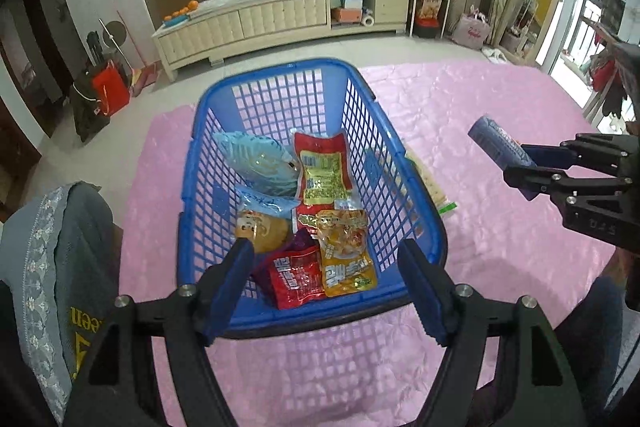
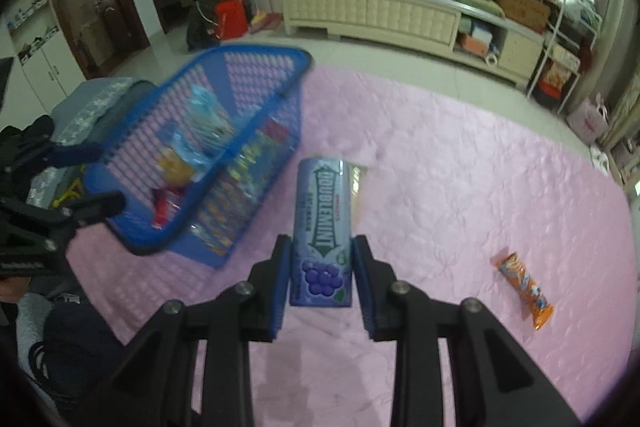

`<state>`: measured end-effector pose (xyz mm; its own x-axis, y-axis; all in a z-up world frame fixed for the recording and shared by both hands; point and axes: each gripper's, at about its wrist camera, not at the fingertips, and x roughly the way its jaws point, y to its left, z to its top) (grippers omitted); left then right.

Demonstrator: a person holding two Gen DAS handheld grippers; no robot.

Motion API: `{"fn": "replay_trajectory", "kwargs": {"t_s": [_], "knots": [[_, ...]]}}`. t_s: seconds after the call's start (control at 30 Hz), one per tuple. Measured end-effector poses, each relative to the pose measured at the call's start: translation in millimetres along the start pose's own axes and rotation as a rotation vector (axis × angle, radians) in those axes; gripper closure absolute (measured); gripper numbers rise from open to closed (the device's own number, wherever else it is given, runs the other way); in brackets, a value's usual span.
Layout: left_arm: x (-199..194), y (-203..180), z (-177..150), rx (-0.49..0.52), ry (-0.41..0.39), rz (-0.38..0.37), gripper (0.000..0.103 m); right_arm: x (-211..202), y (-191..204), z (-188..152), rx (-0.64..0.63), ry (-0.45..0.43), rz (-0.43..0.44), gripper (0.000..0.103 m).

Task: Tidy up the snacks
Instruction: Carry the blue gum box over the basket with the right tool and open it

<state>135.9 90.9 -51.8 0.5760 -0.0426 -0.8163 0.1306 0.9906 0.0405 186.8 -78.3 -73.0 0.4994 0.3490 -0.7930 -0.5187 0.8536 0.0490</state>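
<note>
From the left wrist, the left gripper (image 1: 326, 287) hangs spread and empty over the near end of the blue basket (image 1: 420, 203). From the right wrist, the right gripper (image 2: 322, 267) clamps the gum pack (image 2: 322, 223), its long axis along the fingers; the basket (image 2: 192, 227) lies to its left.
</note>
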Motion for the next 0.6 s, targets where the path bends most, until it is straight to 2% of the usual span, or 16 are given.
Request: {"fn": "replay_trajectory", "kwargs": {"t_s": [0.3,0.6], "knots": [[-32.4,25.2,-10.4,-0.037,-0.077,-0.006,0.030,-29.0,56.7,19.7,-0.087,-0.050,0.049,0.068],[-34.0,61.9,-20.7,-0.104,-0.098,-0.016,0.030,-11.5,104.5,38.6,-0.148,-0.024,0.086,0.068]]}}
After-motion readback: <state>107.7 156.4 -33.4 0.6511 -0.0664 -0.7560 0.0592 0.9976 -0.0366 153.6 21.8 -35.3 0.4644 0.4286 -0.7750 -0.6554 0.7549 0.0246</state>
